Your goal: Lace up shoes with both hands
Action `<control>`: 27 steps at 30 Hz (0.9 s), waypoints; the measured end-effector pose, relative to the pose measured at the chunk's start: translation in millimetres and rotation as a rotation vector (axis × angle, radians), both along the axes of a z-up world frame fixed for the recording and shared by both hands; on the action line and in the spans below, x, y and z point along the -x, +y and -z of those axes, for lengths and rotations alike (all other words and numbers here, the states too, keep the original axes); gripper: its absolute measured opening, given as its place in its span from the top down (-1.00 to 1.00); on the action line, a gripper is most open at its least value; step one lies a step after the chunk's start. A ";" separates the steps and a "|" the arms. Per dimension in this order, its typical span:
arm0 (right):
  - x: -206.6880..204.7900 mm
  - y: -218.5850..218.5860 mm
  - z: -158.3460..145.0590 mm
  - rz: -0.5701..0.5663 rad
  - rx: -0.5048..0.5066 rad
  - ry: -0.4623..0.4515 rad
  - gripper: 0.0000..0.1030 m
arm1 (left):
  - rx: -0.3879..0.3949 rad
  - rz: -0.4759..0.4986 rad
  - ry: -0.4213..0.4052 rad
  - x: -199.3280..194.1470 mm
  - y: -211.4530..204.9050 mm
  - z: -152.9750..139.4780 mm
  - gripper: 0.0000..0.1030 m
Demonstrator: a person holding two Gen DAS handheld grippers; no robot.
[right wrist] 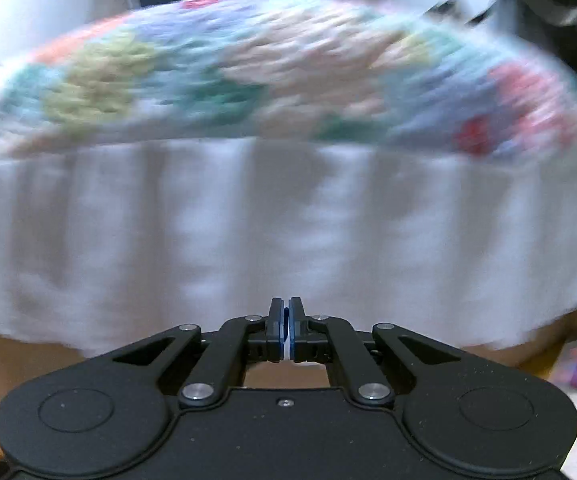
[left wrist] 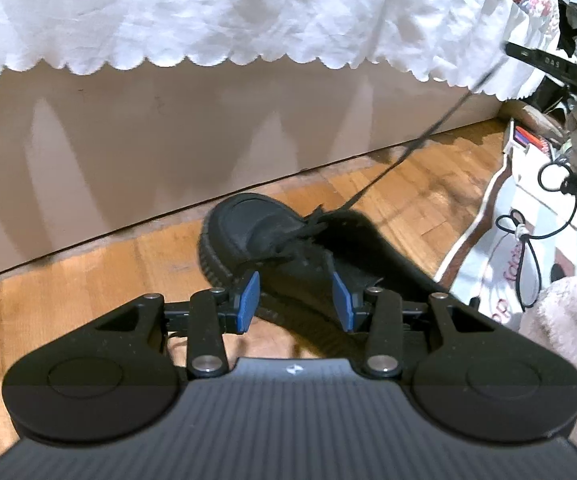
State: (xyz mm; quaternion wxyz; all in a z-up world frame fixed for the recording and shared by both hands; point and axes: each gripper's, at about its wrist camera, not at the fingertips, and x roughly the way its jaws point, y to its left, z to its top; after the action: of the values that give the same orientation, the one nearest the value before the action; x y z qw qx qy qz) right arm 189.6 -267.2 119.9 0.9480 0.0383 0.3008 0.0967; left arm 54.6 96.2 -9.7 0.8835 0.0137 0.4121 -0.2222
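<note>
A black shoe lies on the wooden floor, toe pointing away from me. My left gripper is open, its blue pads on either side of the shoe's rear upper; I cannot tell whether they touch it. A black lace runs taut from the eyelets up to the right, ending at my right gripper near the top right edge. In the blurred right wrist view, the right gripper is shut, with a thin dark strip between its pads. The shoe is out of that view.
A bed with a white scalloped skirt and a beige base panel stands just behind the shoe. A floral quilt tops it. A white printed bag with black cords and a pink fluffy cloth lie at the right.
</note>
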 end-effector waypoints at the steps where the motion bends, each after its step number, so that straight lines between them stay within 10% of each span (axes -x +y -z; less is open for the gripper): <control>1: -3.0 8.8 1.6 -0.050 -0.076 0.029 0.94 | 0.000 0.012 0.011 -2.7 -4.7 0.3 0.24; 4: -20.9 48.3 7.7 -0.220 -0.257 0.120 0.94 | -0.061 0.000 -0.007 -9.3 -15.7 0.9 0.24; 9: -46.1 111.8 21.9 -0.388 -0.240 0.176 0.93 | 0.000 -0.051 -0.023 -22.0 1.4 3.1 0.18; 18: -37.5 93.7 94.6 -0.463 -0.491 0.325 0.92 | 0.177 -0.035 0.106 -24.7 9.8 7.9 0.12; 21: -37.9 81.5 104.8 -0.440 -0.567 0.381 0.92 | 0.107 -0.015 0.105 -26.7 2.7 11.1 0.60; 27: -33.3 88.9 102.4 -0.568 -0.646 0.425 0.92 | 0.068 0.048 0.021 -22.1 -0.2 -4.4 0.68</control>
State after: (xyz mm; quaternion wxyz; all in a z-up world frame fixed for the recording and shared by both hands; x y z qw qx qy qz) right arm 222.9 -178.3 17.5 0.7413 0.2659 0.4409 0.4306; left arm 76.7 96.0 -5.3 0.8735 -0.0090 0.4131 -0.2573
